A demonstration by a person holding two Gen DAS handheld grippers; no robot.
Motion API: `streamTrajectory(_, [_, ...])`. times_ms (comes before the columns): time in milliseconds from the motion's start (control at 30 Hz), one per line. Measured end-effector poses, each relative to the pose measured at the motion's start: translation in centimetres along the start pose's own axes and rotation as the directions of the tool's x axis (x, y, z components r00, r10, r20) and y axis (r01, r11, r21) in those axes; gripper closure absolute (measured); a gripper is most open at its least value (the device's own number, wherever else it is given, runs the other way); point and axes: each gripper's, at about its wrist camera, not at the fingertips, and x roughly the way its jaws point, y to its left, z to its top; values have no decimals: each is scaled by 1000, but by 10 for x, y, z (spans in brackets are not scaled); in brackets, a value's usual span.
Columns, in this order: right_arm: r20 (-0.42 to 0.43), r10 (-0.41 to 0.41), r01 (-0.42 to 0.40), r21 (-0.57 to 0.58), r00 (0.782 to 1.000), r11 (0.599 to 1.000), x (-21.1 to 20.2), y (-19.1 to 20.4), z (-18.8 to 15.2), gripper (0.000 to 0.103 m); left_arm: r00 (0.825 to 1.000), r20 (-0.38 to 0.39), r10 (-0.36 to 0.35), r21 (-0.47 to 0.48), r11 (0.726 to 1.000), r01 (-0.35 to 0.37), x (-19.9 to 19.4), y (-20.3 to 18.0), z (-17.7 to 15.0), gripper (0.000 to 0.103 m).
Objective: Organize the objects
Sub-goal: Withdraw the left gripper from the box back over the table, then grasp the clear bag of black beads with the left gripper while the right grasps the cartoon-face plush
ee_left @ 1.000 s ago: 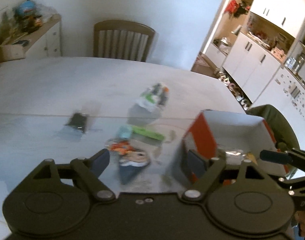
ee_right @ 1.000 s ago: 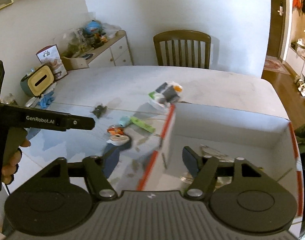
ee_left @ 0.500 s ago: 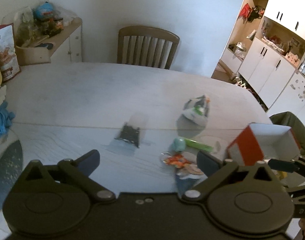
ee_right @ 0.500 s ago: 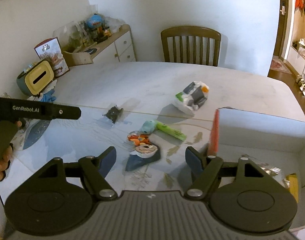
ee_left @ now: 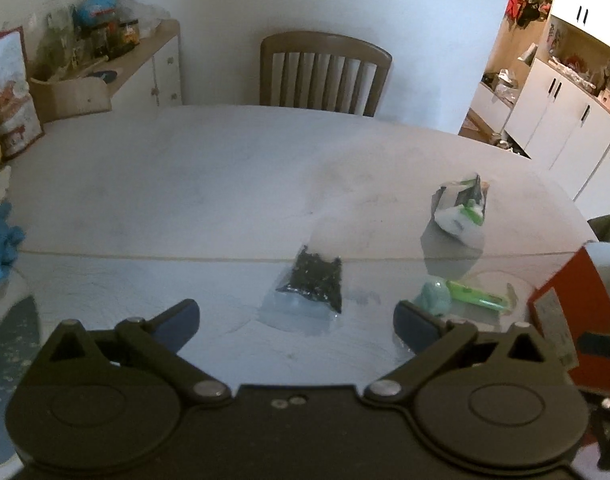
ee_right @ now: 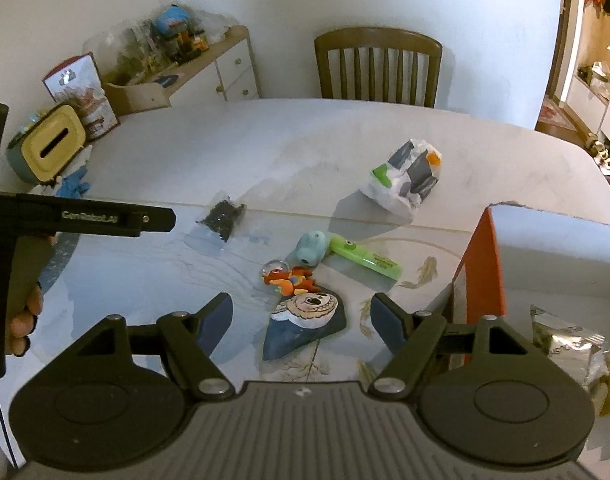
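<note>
Both the left tongs point(ee_left: 295, 316) and the right tongs point(ee_right: 301, 320) are spread wide, and nothing is held by either. The bag of black bits point(ee_left: 313, 280) is seen flat on the tabletop point(ee_left: 225, 184), just beyond the left tongs, long axis toward 12 o'clock (slightly tilted). The thin plastic could be pinched alone and slip free, or be pushed along the slick surface.

Bag of beads point(ee_right: 221, 221) left of toys point(ee_right: 293, 280), box point(ee_right: 545, 264) right
</note>
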Motion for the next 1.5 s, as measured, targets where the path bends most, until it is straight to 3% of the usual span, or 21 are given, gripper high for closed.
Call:
streamTrajectory(267, [-59, -32, 34, 29, 998, 999, 38, -3, -2, 27, 1000, -11, -10, -8, 1000, 10, 33, -10, 1, 0])
streamTrajectory(733, [-127, -14, 18, 31, 992, 999, 81, -3, -2, 30, 1000, -28, -6, 64, 998, 8, 79, -14, 5, 2])
streamTrajectory(967, [-161, 2, 5, 45, 987, 999, 96, -6, -2, 41, 999, -54, -9, 56, 998, 12, 89, -10, 2, 23])
streamTrajectory(1100, [-175, 19, -9, 61, 984, 998, 101, -7, -2, 50, 999, -49, -16, 57, 998, 19, 89, -10, 3, 30])
streamTrajectory(1200, [-179, 26, -15, 66, 983, 998, 101, -7, -3, 52, 998, -49, -30, 53, 998, 33, 87, -9, 3, 46])
streamTrajectory(1333, [-180, 24, -12, 66, 983, 998, 99, -7, -4, 55, 997, -56, -48, 41, 998, 50, 84, -8, 3, 52])
streamTrajectory(1500, [-185, 12, 0, 67, 983, 998, 96, -6, -6, 58, 995, -63, -73, 28, 997, 75, 79, -8, 2, 69])
